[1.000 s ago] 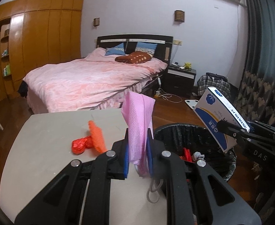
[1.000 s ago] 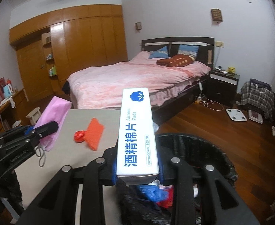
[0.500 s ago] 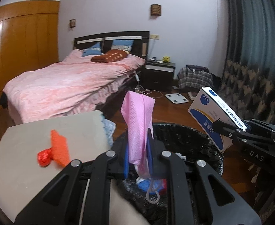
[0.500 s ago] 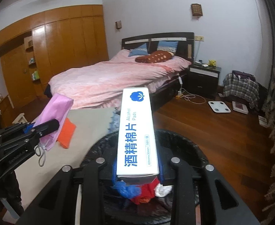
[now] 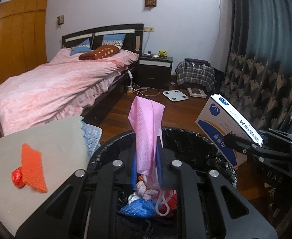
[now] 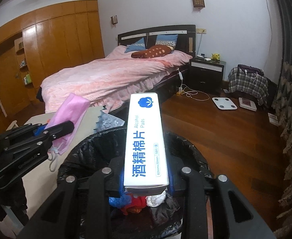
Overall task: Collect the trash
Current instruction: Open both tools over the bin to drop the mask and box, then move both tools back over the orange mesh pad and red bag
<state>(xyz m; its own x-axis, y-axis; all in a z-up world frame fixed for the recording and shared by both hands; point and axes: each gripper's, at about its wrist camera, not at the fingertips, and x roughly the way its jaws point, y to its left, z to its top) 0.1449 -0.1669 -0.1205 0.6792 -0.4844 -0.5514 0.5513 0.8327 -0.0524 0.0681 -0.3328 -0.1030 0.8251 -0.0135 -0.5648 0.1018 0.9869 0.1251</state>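
Observation:
My left gripper (image 5: 146, 166) is shut on a pink face mask (image 5: 146, 123) and holds it above the black-lined trash bin (image 5: 195, 139). The mask's white ear loop hangs down. My right gripper (image 6: 146, 177) is shut on a white and blue alcohol pads box (image 6: 145, 139) and holds it over the same bin (image 6: 185, 145). The bin holds blue, red and white trash (image 5: 144, 201). The box also shows in the left wrist view (image 5: 225, 131), the mask in the right wrist view (image 6: 70, 117). An orange scrap (image 5: 32, 167) and a red foil wrapper (image 5: 17, 178) lie on the grey table (image 5: 56, 135).
A blue quilted pouch (image 5: 91, 135) sits at the table's edge beside the bin. Behind stand a pink bed (image 5: 56, 83), a dark nightstand (image 5: 155, 67), a white scale (image 5: 174, 95) on the wooden floor and dark curtains (image 5: 265, 59) at right.
Both grippers have moved right from over the table to above the bin, still holding the mask and the box. The table's orange scrap now sits further left in view.

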